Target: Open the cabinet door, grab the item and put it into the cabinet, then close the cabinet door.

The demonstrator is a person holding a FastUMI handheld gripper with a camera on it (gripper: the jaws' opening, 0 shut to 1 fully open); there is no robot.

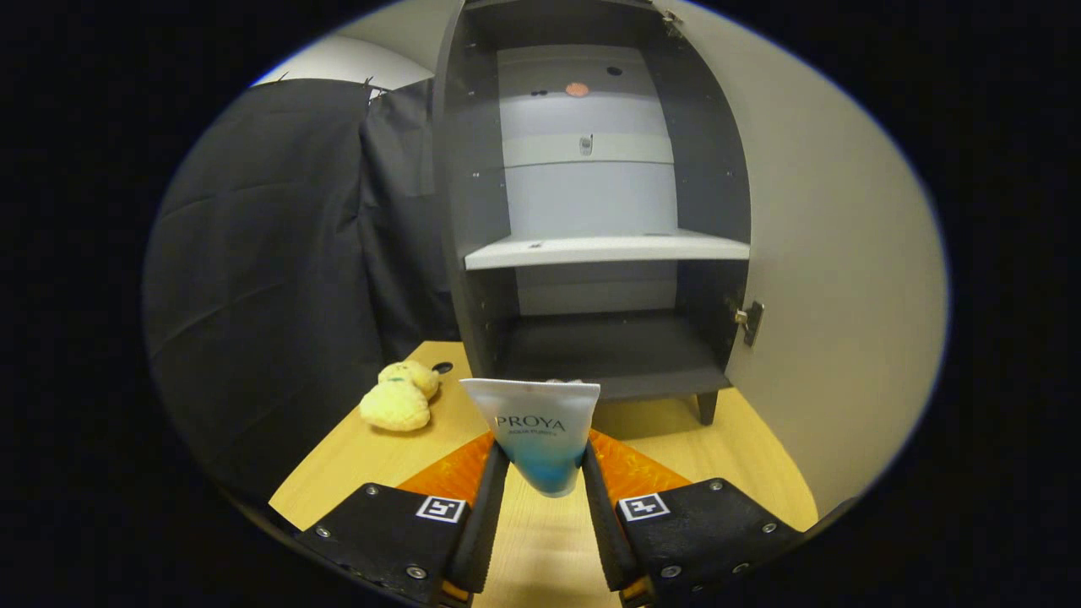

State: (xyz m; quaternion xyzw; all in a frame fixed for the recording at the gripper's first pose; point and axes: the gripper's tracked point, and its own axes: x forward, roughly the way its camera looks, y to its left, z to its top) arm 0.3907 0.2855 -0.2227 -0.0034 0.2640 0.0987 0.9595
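Gripper (545,473) clamped on tube (535,431), before open cabinet (591,245).

The gripper view rides on the gripper (545,477) and looks forward along its two fingers, held low over the near part of the wooden table (540,557). It faces the open cabinet (600,245) near the table's far edge, from near enough that shelf (604,249) and swung-out door (832,279) spread wide.

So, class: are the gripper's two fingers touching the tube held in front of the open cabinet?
Touching. The gripper view shows the tube wedged between the gripper fingers, each pressing one side, no gap visible.
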